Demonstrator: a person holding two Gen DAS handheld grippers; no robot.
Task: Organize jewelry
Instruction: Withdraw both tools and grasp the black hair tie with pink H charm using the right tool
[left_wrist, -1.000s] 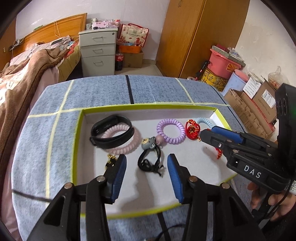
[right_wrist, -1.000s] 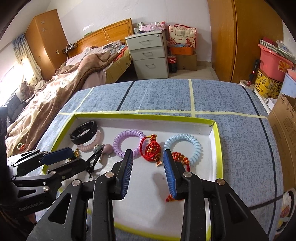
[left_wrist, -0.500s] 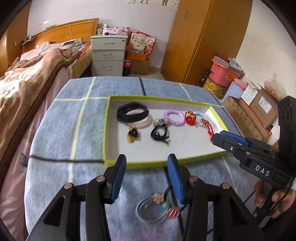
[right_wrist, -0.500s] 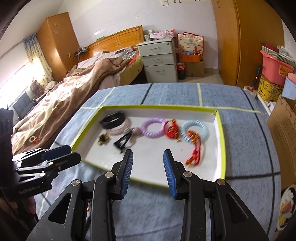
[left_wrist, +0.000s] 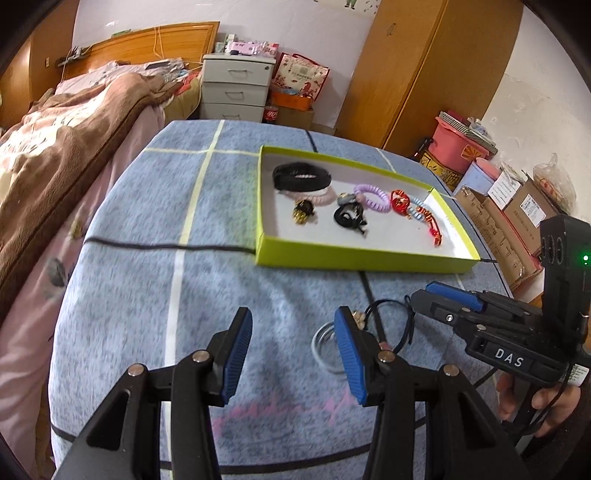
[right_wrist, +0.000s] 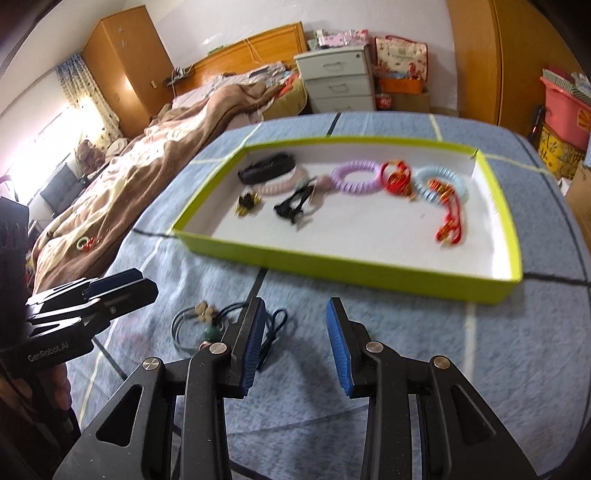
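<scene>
Both grippers are held low over the blue-grey patterned tablecloth (left_wrist: 155, 280), crossed by pale yellow tape lines and dark stripes. The left gripper (left_wrist: 293, 354) is seen with its blue-padded jaws spread, nothing between them, only cloth below. The right gripper (right_wrist: 295, 345) is likewise spread apart and empty, pointing down at the bare cloth in front of the tray.

The shallow lime-green cardboard tray with a white floor (right_wrist: 354, 271) is set further back on the table, well apart from both sets of jaws. Inside it, a black wristband (left_wrist: 301, 177) is laid over a pale pink coiled bracelet (right_wrist: 277, 186) at the far left corner. Beside these, a lilac spiral hair tie (right_wrist: 356, 175), a red knotted cord bracelet (right_wrist: 397, 177) and a light blue spiral hair tie (right_wrist: 439, 182) are lined up in a row, each touching or nearly touching the next. A red tasselled cord (right_wrist: 452, 219) is trailed toward the tray's near wall. A small gold and black charm (left_wrist: 303, 212) and a black cord piece (left_wrist: 349, 218) are placed nearer the front.

Outside the tray, a loose tangle of black cord necklace with beige beads and a green stone (right_wrist: 208, 325) is left on the cloth, just beside the right gripper's left finger and lying between the two grippers. Part of it is hidden behind the left gripper's right finger in the left wrist view. The frames are slightly blurred.
</scene>
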